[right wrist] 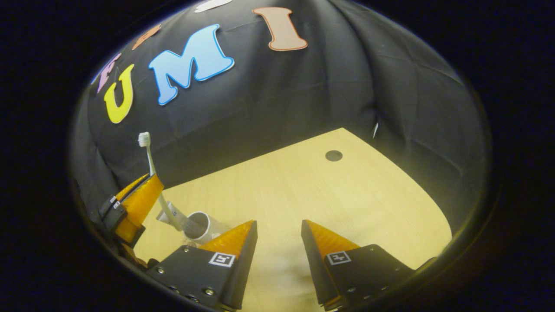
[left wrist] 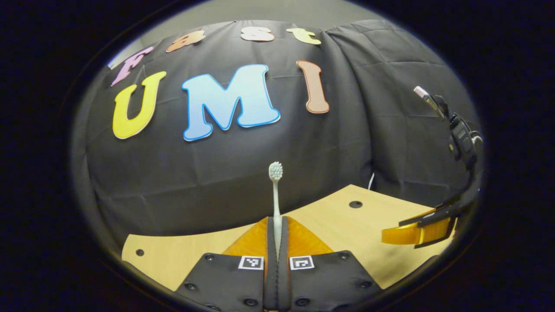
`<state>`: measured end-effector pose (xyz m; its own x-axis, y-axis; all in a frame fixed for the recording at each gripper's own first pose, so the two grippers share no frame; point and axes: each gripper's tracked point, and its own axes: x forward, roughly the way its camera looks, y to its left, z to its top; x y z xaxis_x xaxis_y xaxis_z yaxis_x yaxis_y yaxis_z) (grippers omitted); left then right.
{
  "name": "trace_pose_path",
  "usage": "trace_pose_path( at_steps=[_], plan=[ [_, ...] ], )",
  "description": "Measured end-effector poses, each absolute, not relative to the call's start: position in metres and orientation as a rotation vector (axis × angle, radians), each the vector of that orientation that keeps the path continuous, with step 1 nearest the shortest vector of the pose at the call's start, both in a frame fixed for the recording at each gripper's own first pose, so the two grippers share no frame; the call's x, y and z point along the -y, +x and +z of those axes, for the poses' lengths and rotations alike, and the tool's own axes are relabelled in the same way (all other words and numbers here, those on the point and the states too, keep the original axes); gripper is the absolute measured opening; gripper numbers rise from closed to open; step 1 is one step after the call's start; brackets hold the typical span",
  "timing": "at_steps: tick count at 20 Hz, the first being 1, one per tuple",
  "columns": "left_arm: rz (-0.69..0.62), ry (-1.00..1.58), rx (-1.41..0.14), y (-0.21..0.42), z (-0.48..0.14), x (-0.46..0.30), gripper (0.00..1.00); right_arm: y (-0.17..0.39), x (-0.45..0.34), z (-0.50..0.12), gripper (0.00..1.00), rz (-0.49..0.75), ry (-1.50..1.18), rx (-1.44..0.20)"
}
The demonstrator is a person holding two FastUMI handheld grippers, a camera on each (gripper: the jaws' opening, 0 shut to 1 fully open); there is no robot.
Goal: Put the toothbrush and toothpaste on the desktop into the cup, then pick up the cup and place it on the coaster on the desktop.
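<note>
The step in hand looks like the first one: getting the toothbrush [left wrist: 275, 190] into the cup [right wrist: 200, 225]. The left hand-held gripper [left wrist: 277, 242] is clamped on the brush handle, head pointing up toward 12 o'clock in the left gripper view. In the right gripper view the same brush shows at about 9 o'clock, its lower end reaching down beside the cup's rim; whether it is already inside the mouth I cannot tell. A white item, possibly the toothpaste [right wrist: 171, 212], lies just beside the cup. The coaster I cannot pick out.

Next, I judge, the left gripper must centre the handle over the cup mouth, lower it and let go.

The right hand-held gripper [right wrist: 277, 234] hangs over bare desk [right wrist: 347, 190], fingers spread with nothing between them, pointing toward 12 o'clock.
</note>
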<state>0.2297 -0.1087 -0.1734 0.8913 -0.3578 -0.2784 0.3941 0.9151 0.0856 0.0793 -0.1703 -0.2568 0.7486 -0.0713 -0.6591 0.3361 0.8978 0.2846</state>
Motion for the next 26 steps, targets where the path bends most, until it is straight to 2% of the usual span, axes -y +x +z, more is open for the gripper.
trace_pose_path(
  at_steps=[6,19,23,26],
  plan=[
    [-0.366,0.141,-0.243,0.235,-0.202,0.108,0.06,0.077,0.167,-0.263,0.61,-0.227,0.415,-0.713],
    [-0.336,0.133,-0.327,0.221,-0.253,0.109,0.06,0.065,0.160,-0.278,0.61,-0.194,0.409,-0.757],
    [-0.328,0.135,-0.331,0.220,-0.254,0.109,0.16,0.061,0.160,-0.279,0.61,-0.193,0.415,-0.758],
    [-0.307,0.115,-0.322,0.217,-0.251,0.107,0.18,0.057,0.159,-0.278,0.61,-0.193,0.415,-0.760]
  ],
)
